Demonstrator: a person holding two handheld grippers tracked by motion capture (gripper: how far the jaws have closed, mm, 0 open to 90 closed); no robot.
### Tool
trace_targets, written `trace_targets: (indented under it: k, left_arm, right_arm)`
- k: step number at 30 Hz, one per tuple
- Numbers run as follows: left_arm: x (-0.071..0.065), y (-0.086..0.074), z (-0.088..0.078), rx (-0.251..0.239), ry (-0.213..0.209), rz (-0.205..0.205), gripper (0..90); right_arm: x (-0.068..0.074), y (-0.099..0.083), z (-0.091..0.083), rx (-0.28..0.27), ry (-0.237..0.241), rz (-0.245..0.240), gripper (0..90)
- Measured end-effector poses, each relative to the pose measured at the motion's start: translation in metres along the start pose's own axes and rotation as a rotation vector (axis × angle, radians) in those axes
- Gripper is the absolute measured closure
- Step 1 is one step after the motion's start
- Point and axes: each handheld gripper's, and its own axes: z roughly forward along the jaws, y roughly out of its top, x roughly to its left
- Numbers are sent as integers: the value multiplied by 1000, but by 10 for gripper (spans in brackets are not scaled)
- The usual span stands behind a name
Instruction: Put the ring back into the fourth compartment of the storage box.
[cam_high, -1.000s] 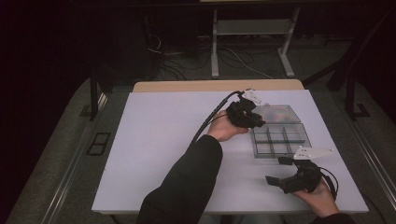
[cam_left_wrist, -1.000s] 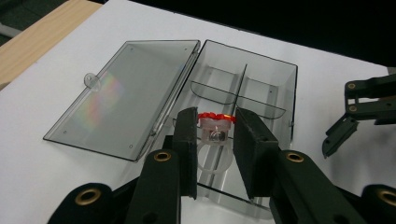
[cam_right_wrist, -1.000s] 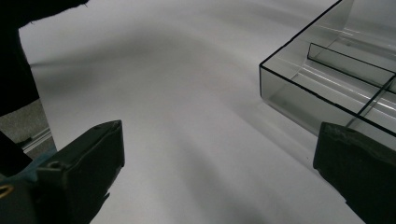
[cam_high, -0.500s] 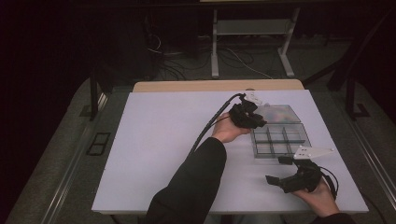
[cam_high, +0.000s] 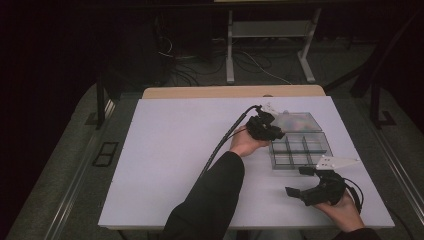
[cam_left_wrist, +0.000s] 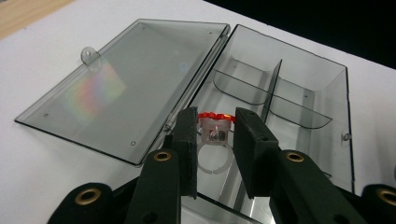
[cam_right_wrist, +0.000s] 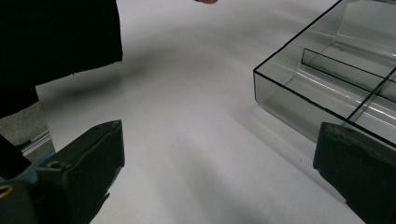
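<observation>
I am working across the white surface (cam_high: 175, 160) from its bare left half toward the box on the right. My left gripper (cam_left_wrist: 214, 135) is coming down: a second ago it was hanging higher over the far end of the box, and in the high view it now sits lower, close over the box's left edge (cam_high: 264, 127). Its fingers (cam_left_wrist: 187, 140) are pinched narrow on the small clear plastic ring with the red scalloped top (cam_left_wrist: 215, 128), one pad on each side of the head, the hoop hanging free below.

Just left of the ring, the box's smoky clear lid (cam_left_wrist: 126, 88) is lying flat and open on the surface, hinged to the smoky clear plastic compartment box (cam_left_wrist: 299, 88). The ring is hovering over the near compartment beside the hinge, not yet touching the floor of it as far as I can tell. The other compartments I can see hold nothing.

I judge the drop means I am finishing the carry and lining up to set the ring into that cell; releasing comes next.

Farther right, my right gripper (cam_high: 312, 187) is resting near the surface's front edge, keeping its place, its fingers (cam_right_wrist: 88, 158) spread wide and holding nothing, the box's corner (cam_right_wrist: 261, 77) just ahead.
</observation>
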Motion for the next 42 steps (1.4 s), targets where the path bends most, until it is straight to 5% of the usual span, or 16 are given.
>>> trace_targets:
  k: [24,32,42]
  left_arm:
    - [-2,-14,21,12,-50,-55,638]
    - [-6,-7,9,3,-56,-39,526]
    - [-13,4,-27,16,-45,-25,297]
  right_arm:
    - [0,0,1,7,5,-4,14]
    - [0,0,1,2,3,-7,14]
    - [0,0,0,0,-2,-1,14]
